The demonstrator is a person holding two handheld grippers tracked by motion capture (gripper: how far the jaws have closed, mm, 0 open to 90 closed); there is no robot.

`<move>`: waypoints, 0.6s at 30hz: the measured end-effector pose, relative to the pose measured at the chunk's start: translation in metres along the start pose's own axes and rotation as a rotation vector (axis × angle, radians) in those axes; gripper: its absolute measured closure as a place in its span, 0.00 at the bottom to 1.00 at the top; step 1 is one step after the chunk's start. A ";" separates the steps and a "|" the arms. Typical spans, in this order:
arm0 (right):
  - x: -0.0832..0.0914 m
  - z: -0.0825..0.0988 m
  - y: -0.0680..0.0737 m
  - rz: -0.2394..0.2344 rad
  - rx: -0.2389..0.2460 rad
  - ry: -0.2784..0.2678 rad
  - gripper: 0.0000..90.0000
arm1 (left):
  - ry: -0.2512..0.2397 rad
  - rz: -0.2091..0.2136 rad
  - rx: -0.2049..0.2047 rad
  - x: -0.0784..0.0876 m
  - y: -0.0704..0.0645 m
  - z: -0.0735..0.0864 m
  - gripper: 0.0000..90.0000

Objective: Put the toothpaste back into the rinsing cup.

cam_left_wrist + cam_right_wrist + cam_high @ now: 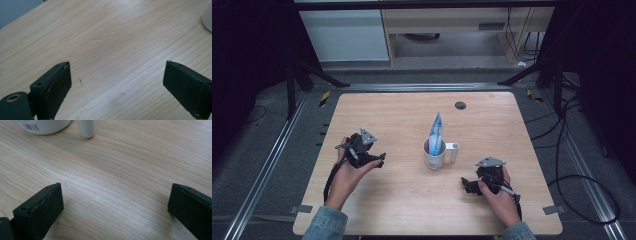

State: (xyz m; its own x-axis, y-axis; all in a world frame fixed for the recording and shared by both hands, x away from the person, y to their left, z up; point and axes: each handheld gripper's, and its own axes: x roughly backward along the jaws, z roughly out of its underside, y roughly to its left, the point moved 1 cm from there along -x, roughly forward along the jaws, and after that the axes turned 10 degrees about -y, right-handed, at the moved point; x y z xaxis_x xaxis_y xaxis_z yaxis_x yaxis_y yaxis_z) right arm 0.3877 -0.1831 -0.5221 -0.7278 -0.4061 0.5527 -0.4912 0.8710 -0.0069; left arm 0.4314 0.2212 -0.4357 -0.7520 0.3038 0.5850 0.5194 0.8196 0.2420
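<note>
two denim sleeves come in over the near edge of the table (412,210), each hand wrapped around a black gripper that sits low over the wood. left gripper (379,159) sits toward the left edge, about midway between the near and far edges, and points in toward the middle; in the left gripper view its jaws stand wide apart with bare wood grain between them and nothing held (117,82). right gripper (467,184) is closer to the near edge and toward the right edge, pointing left; in the right gripper view its jaws are likewise spread wide and empty (115,205).

between the two grippers, near the middle of the surface, stands a white mug (433,156), upright, its handle turned toward the right edge. a blue and white toothpaste tube (436,131) stands in it, leaning a little and rising well above the rim. the mug is apart from both grippers; its base, with a barcode label, and the foot of its handle show at the top of the right gripper view (42,125). a small dark round grommet (460,105) sits close to the far edge.
</note>
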 end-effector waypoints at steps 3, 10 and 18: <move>0.000 0.000 0.000 0.001 0.001 0.001 0.00 | 0.007 -0.004 0.031 -0.002 0.006 0.008 0.08; 0.000 0.000 0.000 0.000 0.000 0.000 0.00 | 0.021 -0.001 0.068 -0.005 0.014 0.019 0.08; 0.000 0.000 0.000 0.000 0.000 0.000 0.00 | 0.042 0.001 0.122 -0.011 0.023 0.036 0.08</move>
State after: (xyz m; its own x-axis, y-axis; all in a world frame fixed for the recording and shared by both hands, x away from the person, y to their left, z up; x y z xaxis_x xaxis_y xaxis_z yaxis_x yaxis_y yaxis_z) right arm 0.3877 -0.1831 -0.5221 -0.7278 -0.4060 0.5527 -0.4910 0.8711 -0.0067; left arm 0.4367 0.2545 -0.4642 -0.7327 0.2857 0.6177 0.4646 0.8732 0.1471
